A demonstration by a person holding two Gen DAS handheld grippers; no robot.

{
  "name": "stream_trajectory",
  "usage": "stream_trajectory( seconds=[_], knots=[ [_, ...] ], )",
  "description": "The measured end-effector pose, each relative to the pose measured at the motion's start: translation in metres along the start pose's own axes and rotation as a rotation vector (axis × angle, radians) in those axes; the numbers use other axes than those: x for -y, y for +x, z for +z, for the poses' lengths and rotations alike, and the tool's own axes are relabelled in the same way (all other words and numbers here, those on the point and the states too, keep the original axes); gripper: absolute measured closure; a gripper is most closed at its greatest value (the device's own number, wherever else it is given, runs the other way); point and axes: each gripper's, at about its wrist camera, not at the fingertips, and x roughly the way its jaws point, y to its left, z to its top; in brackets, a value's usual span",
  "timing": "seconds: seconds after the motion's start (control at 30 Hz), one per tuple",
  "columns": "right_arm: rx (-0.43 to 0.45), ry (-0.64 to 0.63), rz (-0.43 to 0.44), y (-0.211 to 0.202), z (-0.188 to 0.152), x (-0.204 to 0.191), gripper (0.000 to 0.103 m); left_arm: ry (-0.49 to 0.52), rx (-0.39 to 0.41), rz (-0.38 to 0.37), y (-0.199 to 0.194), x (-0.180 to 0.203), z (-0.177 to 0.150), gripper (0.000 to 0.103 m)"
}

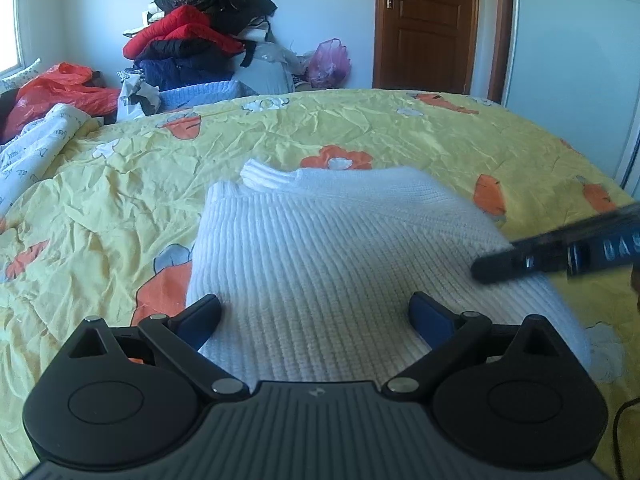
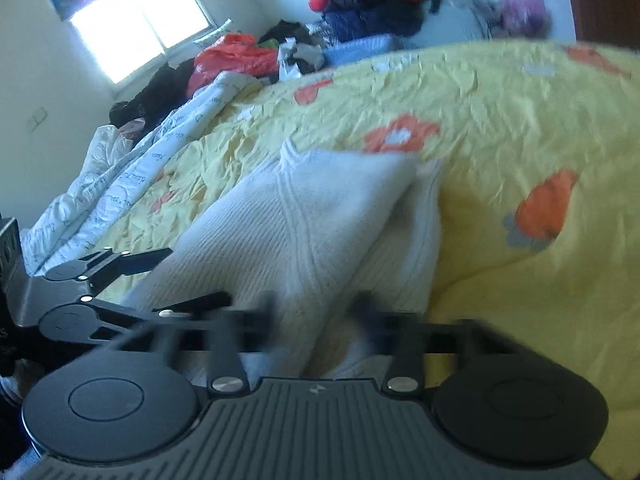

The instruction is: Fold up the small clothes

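A white knitted sweater (image 1: 328, 248) lies folded on the yellow flowered bedspread (image 1: 360, 132), its ribbed collar at the far end. My left gripper (image 1: 316, 320) is open, its blue-padded fingers spread just above the sweater's near edge and holding nothing. My right gripper (image 2: 316, 312) is blurred by motion; its fingers stand apart on either side of the sweater (image 2: 304, 224), and whether they touch it I cannot tell. One right finger (image 1: 560, 248) shows in the left wrist view at the sweater's right edge. The left gripper (image 2: 132, 280) shows at the left of the right wrist view.
A white printed quilt (image 2: 132, 184) lies bunched on the bed's left side. A pile of red, black and blue clothes (image 1: 196, 44) and a pink bag (image 1: 330, 62) stand beyond the bed. A brown door (image 1: 426, 24) is at the back.
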Motion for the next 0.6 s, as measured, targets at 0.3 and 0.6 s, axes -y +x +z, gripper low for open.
stream_trajectory(
  seconds=[0.3, 0.6],
  knots=[
    [-0.009, 0.078, 0.011, 0.005, 0.000, 0.030, 0.068, 0.048, 0.048, 0.042, 0.003, 0.021, -0.005, 0.002],
    [0.126, 0.026, -0.021, -0.021, 0.028, -0.008, 0.030, 0.176, 0.247, 0.091, -0.065, 0.012, -0.038, 0.001]
  ],
)
